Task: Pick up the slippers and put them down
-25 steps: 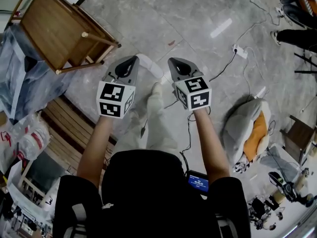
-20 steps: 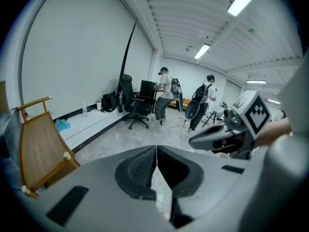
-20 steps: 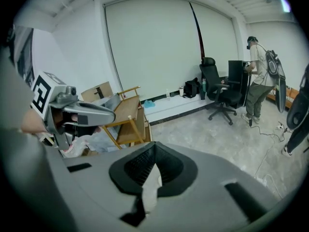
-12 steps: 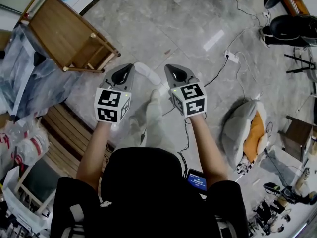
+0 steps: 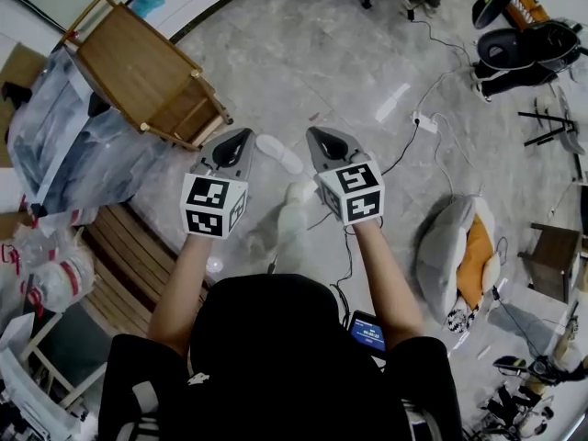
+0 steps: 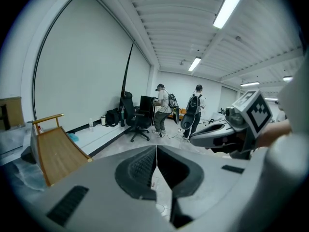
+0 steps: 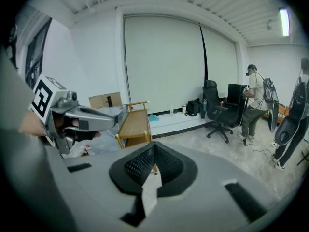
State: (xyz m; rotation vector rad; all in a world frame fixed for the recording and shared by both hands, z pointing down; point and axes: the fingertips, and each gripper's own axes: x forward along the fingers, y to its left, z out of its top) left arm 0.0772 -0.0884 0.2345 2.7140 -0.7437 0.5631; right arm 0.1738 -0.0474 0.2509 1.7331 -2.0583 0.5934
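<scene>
One white slipper (image 5: 278,152) lies on the grey stone floor, seen in the head view between my two grippers and well below them. My left gripper (image 5: 241,135) is held up in the air, its jaws shut with nothing between them (image 6: 156,154). My right gripper (image 5: 318,133) hangs level with it, also shut and empty (image 7: 154,154). Each gripper shows in the other's view: the right gripper (image 6: 227,132) and the left gripper (image 7: 82,117). Both gripper views look across the room, not at the slipper. The person's light trouser leg (image 5: 276,228) stands just behind the slipper.
A tipped wooden stand (image 5: 147,76) and plastic-wrapped bundles (image 5: 55,145) are at the left, with wooden slats (image 5: 129,255) below. Cables and a power strip (image 5: 423,121) cross the floor at the right, near a grey and orange cushion (image 5: 459,246). Two people (image 6: 178,111) stand by an office chair (image 6: 133,120) far off.
Both grippers have risen together and stayed shut. The head view has swung so more of the far floor shows. The slipper has kept its place on the floor.
</scene>
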